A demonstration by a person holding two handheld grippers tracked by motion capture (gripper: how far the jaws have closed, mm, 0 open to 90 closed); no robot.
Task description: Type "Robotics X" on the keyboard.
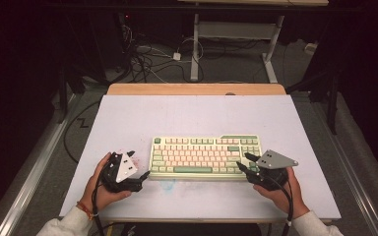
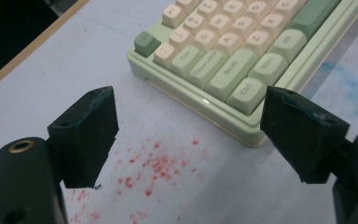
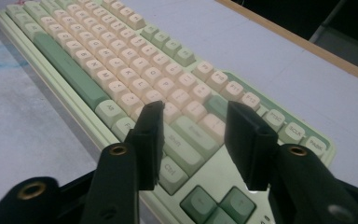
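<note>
Keyboard (image 1: 205, 157) | left claw (image 2: 193, 135) open at corner; right claw (image 3: 193, 140) open above keys

Keyboard (image 1: 205, 156): on table (image 1: 192, 110), centre-near. Left gripper (image 1: 140, 175) at its 9 o'clock end, right gripper (image 1: 242, 162) over 3 o'clock end.

Pale green keyboard (image 1: 205, 158) with cream and sage keys (darker green spacebar), black claws (image 2: 189, 135), white-ish bench (image 1: 192, 115) with red speckles (image 2: 156, 165), blue smudge (image 2: 354, 91).
</note>
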